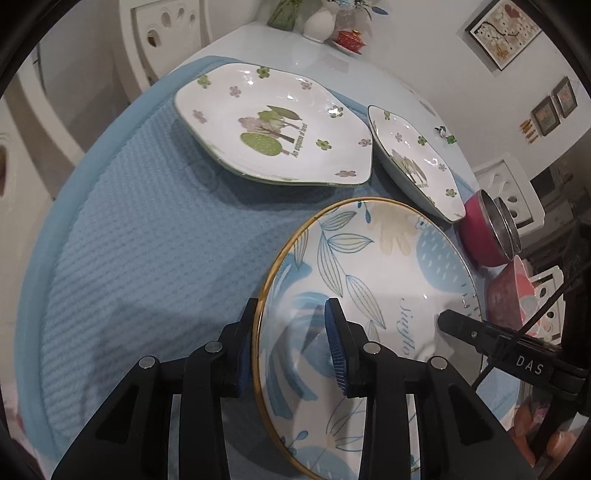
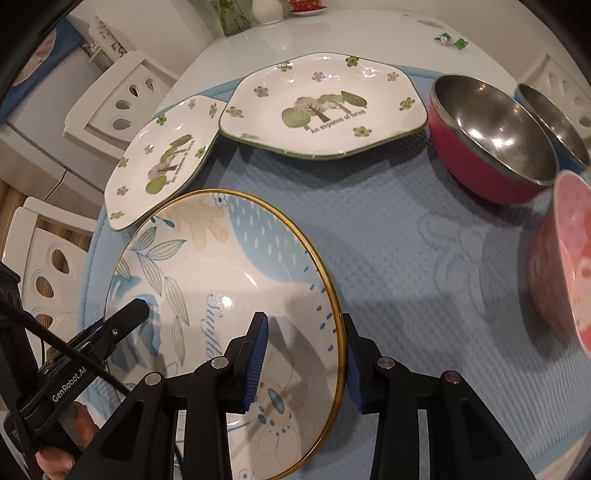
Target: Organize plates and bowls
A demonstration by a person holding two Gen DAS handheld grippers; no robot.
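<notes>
Left tool [image 1: 291, 343] pinching the near-left rim of the round leaf-pattern plate [image 1: 369, 280], one blue pad under the gold edge, the other on the inner face. Right tool [image 2: 304, 354] clamped on the opposite rim of the same plate [image 2: 221, 280], in the same manner. Plate held between both, near edge of the blue waffle mat [image 1: 147, 240], and seemingly tilted a little; whether fully off the mat, cannot tell.

To do this step well: keep both grips equally firm, since a glazed rim probably slips easily. Raise both sides together, level, without twisting one against the other. Mind the small tree-pattern plate [image 2: 162, 158], just beside the far rim, perhaps under it. Probable goal: the large tree-pattern plate [image 2: 325, 107] further back, or a stack with it. Lower slowly, centre first, then release.

Keep clear of the red steel bowl [image 2: 491, 147], the second steel bowl [image 2: 554, 118] behind it and the pink bowl [image 2: 565, 266] at the right. White counter [image 2: 332, 33] beyond the mat.
</notes>
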